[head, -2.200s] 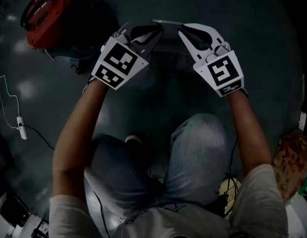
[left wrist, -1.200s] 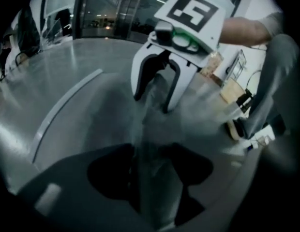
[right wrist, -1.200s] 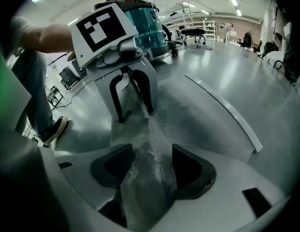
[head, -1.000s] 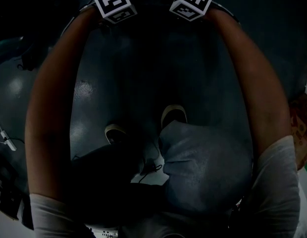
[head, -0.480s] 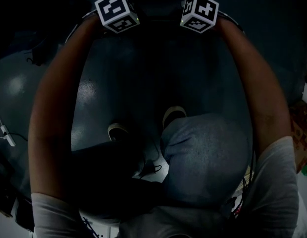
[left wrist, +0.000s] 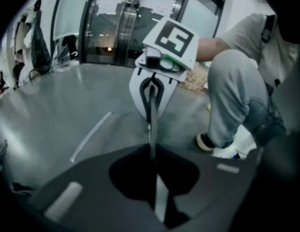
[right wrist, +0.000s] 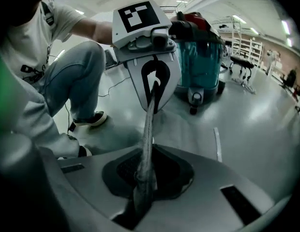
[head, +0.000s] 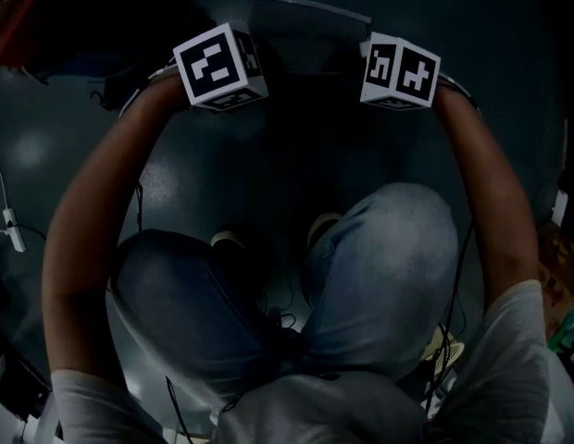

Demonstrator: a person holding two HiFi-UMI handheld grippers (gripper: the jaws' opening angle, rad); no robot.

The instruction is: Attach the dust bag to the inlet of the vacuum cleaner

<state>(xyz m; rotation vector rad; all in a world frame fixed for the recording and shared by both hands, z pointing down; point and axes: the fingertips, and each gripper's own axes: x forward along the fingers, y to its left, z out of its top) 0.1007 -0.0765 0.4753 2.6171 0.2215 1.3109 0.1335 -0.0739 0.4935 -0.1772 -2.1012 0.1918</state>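
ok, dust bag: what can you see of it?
The dust bag is thin, flat and grey, cloth- or paper-like, stretched taut in the air between both grippers and seen edge-on from each gripper view. The left gripper is shut on one edge; the right gripper is closing its jaws on the opposite edge.

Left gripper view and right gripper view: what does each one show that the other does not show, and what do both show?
Only the left gripper view shows the glass doors and the white floor line. Only the right gripper view shows the vacuum cleaner and shelves. Both show the dust bag edge-on, stretched between the left gripper and the right gripper, whose jaws are closing on it, and the person's jeans.
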